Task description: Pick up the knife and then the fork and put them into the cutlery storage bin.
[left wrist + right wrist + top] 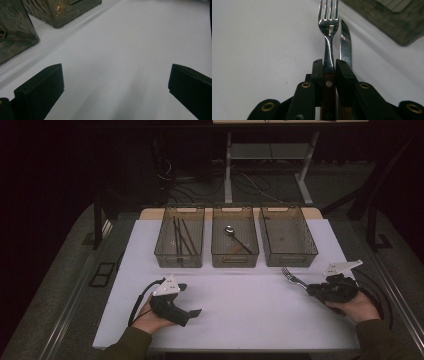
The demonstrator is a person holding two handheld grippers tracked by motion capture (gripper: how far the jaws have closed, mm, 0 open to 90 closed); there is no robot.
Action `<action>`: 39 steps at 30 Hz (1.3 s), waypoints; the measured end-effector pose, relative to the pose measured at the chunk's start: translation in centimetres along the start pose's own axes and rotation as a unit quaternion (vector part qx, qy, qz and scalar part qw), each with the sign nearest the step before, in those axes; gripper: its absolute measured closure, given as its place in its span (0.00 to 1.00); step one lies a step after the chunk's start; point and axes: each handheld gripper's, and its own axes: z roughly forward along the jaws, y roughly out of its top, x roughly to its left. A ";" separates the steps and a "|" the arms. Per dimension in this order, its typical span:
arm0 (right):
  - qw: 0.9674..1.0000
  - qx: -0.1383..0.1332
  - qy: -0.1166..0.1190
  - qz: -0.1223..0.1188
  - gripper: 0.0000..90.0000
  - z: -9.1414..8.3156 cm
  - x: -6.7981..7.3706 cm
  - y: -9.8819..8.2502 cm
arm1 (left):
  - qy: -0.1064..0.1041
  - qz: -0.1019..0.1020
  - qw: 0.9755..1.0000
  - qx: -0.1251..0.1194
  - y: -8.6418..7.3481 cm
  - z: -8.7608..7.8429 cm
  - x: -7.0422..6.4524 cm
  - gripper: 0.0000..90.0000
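While the right gripper (329, 65) pinches the fork (328, 23) at its wooden handle, tines pointing straight ahead of the jaws and a knife (345, 45) just beside, the stiff, light, slick metal likely favours this handle grip; left gripper (186, 299) spread, empty.

In the right gripper view, the fork (328, 25) loses its tine tips at the top edge; its wooden handle hides between the black jaws; the knife (345, 46) beside it shows just its blade; the bin (392, 20) at upper right is cut off by the edges; in the high view, things inside the left bin (179, 237) are too small and dark to tell.
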 end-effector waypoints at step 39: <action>0.995 -0.089 -0.029 0.031 0.86 -3.3 -3.0 9.6 | -0.003 -0.004 1.000 -0.006 0.0 0.1 -0.1 0.00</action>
